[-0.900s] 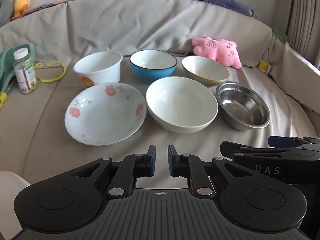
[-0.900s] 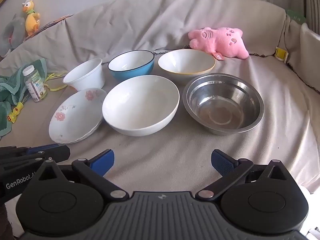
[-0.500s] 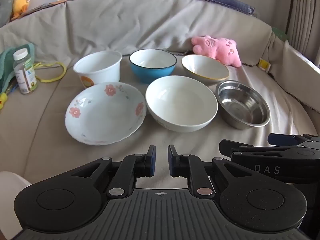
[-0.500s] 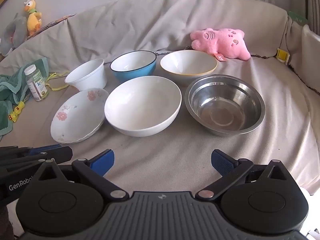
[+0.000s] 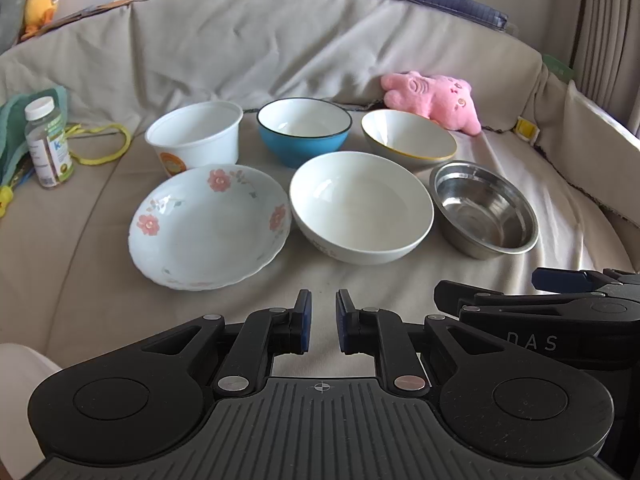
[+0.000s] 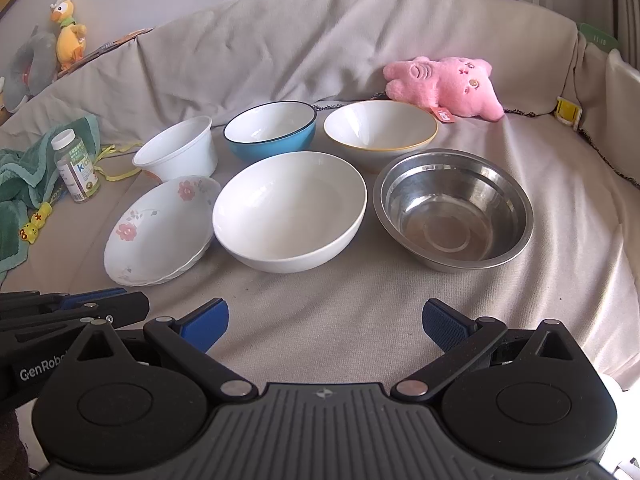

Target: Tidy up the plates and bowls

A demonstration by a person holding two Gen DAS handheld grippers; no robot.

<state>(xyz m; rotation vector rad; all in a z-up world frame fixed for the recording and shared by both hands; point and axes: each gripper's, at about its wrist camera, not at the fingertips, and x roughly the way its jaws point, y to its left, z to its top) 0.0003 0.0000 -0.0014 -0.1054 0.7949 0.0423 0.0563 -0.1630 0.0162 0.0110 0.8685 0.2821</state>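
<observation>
Left wrist view: six dishes sit in two rows in the middle of the frame on a beige cloth (image 5: 80, 264). The back row runs from a white cup (image 5: 196, 136) through a blue bowl (image 5: 304, 130) to a yellow-rimmed bowl (image 5: 408, 138). The front row runs from a flowered plate (image 5: 208, 228) through a large white bowl (image 5: 360, 208) to a steel bowl (image 5: 484, 210). The plate's right rim touches the white bowl or lies just beside it; the steel bowl stands slightly apart. A band of bare cloth lies between the front row and the left gripper (image 5: 323, 326), with more open cloth at lower left. A bottle (image 5: 48, 144) stands at the left edge and a pink plush toy (image 5: 432, 98) lies behind the back row. The left gripper's jaws stand narrow, nearly together, with nothing between them, above bare cloth. The right gripper (image 5: 532, 292) shows at the lower right edge.

Right wrist view: the same dishes fill the centre, and the steel bowl (image 6: 454, 208) is nearest on the right. Bare cloth spreads below the dishes and along the right side. The right gripper (image 6: 324, 320) has its jaws spread wide, empty, touching nothing. The left gripper's tip (image 6: 92, 304) pokes in at lower left.
</observation>
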